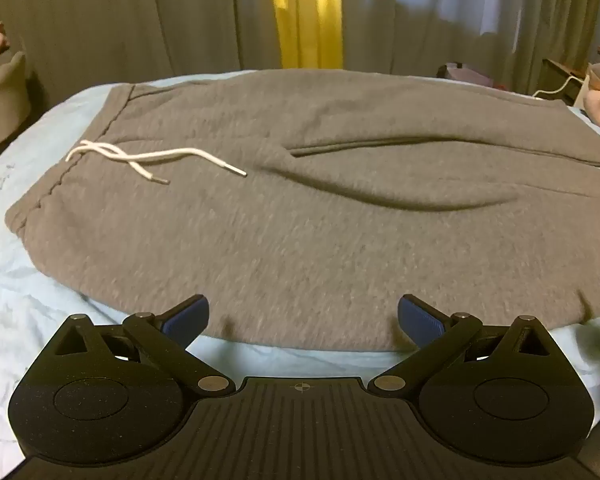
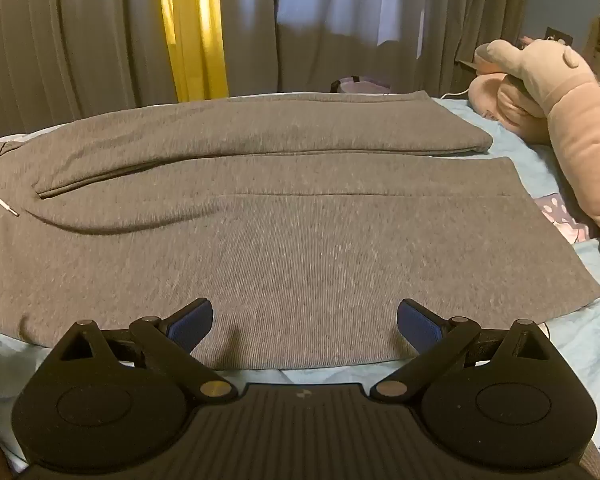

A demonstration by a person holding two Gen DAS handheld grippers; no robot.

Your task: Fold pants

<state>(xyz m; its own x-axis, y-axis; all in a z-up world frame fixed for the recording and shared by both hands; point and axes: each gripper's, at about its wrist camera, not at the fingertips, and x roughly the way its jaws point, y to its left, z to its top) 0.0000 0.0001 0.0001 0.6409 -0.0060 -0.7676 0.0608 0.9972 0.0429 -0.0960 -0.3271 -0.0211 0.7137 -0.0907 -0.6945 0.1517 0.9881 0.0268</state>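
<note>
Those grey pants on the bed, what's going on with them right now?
A person is about to fold the grey pants, which lie spread flat on the blue bed sheet, waistband and white drawstring at the left, legs side by side. Both the left tongs and the right tongs hang wide open over the near edge, gripping nothing. No fold has been made yet. A pink plush toy lies beyond the cuffs.

dim, warm | daylight through curtains (image 2: pixel 340 8) | slight blur, perhaps motion | fisheye-bent edges
</note>
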